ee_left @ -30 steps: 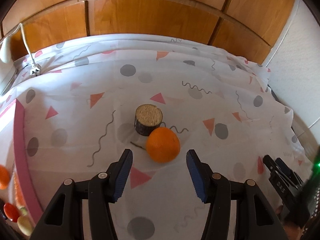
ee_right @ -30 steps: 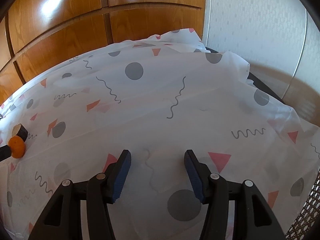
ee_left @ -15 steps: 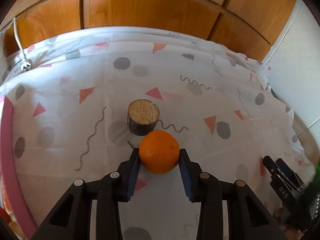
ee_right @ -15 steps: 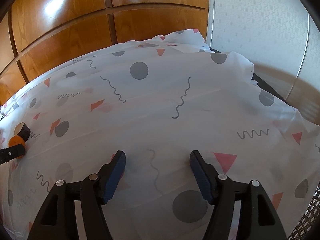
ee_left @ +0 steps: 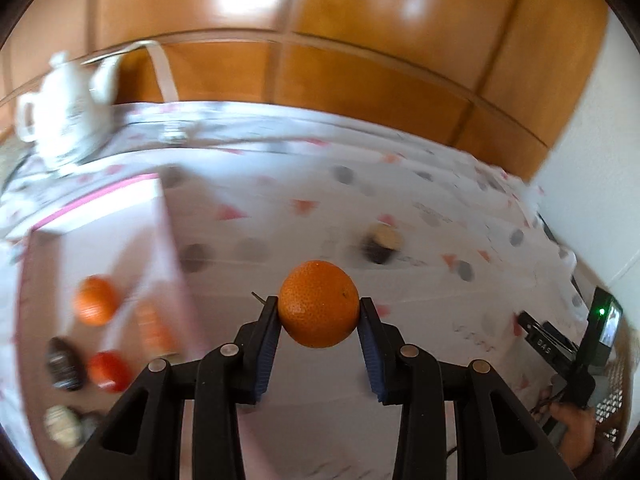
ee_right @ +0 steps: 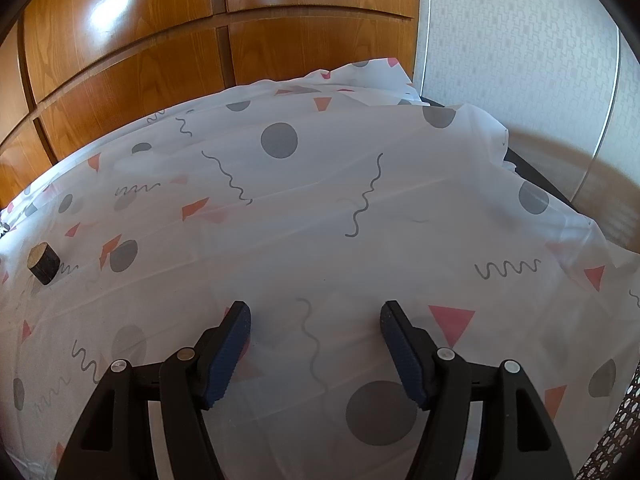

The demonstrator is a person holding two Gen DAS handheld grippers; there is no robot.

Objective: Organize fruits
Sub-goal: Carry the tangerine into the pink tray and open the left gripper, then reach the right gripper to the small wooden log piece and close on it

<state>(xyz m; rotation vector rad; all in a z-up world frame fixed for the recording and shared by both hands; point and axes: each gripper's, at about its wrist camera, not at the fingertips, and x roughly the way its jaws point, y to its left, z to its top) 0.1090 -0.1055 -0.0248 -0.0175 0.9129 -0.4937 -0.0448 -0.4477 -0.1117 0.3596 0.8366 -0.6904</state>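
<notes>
While the left claw is clenched on the orange above the bench, the round fruit may slip out before the pink tray; the right claw is released, empty.

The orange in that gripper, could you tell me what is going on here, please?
A person is sorting fruit with two handheld grippers. The left gripper is shut on an orange and holds it above the tablecloth. To its left lies a pink-edged tray with another orange and other blurred items. The cork-topped cylinder stands alone on the cloth. The right gripper is open and empty over bare cloth.
</notes>
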